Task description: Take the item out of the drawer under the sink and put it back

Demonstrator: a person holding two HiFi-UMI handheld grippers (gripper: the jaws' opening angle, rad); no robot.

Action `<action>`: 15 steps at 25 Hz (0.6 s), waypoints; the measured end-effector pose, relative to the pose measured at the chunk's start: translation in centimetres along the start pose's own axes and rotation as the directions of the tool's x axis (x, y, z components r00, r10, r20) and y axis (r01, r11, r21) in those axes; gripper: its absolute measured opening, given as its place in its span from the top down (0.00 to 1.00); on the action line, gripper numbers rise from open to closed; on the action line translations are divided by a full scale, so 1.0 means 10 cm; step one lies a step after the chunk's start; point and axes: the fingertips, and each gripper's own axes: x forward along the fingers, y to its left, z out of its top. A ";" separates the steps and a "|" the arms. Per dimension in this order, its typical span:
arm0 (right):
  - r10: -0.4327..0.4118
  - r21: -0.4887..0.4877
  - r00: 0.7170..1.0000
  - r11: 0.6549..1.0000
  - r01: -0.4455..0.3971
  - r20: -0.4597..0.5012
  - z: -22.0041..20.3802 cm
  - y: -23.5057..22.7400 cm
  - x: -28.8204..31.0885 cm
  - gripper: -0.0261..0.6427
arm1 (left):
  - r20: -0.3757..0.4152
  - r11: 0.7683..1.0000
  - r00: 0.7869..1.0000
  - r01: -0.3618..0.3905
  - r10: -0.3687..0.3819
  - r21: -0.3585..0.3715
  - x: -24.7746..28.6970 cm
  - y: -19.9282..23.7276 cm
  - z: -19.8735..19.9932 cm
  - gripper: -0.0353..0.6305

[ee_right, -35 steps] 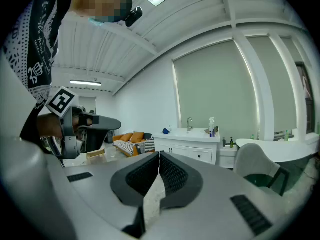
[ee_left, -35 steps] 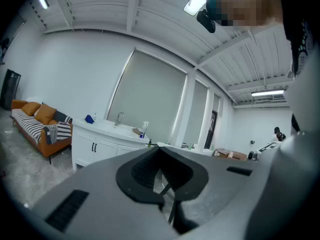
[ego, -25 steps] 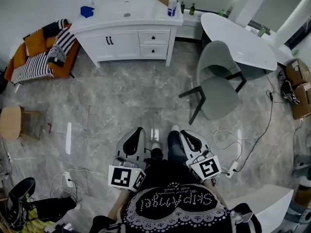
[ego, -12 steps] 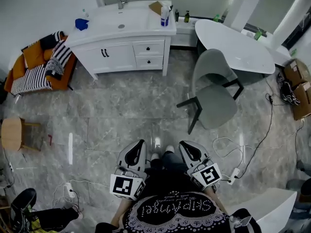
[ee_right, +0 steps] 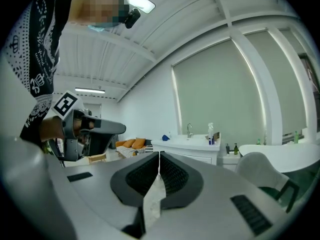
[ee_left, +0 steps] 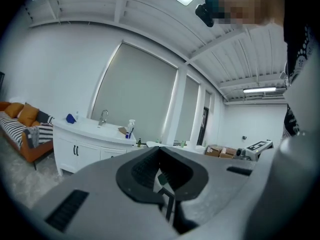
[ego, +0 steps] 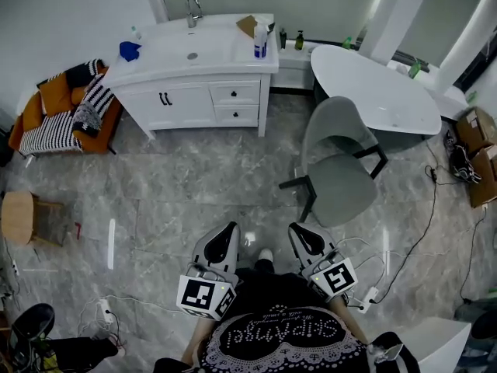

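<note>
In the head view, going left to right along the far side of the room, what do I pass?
Orange sofa with striped cushions → white sink cabinet → white oval table → brown cardboard boxes.

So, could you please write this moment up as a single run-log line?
left gripper: shut, empty | right gripper: shut, empty | white sink cabinet: across the grey marble floor | drawers: closed
</note>
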 end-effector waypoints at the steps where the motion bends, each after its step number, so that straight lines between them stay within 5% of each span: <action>1: -0.003 -0.002 1.000 1.000 0.003 -0.012 -0.01 -0.04 0.01 0.93 | -0.007 1.000 1.000 -0.010 0.010 -0.010 0.01 0.00 -0.03 0.94; 8: 0.017 0.005 0.999 1.000 -0.016 -0.045 -0.07 -0.09 0.02 0.93 | -0.062 0.999 0.997 -0.045 0.045 -0.004 0.09 0.06 -0.17 0.94; 15: 0.015 -0.005 0.998 1.000 -0.015 -0.053 -0.07 -0.08 0.33 0.93 | -0.021 0.999 0.999 -0.039 0.039 0.004 0.29 0.38 0.01 0.94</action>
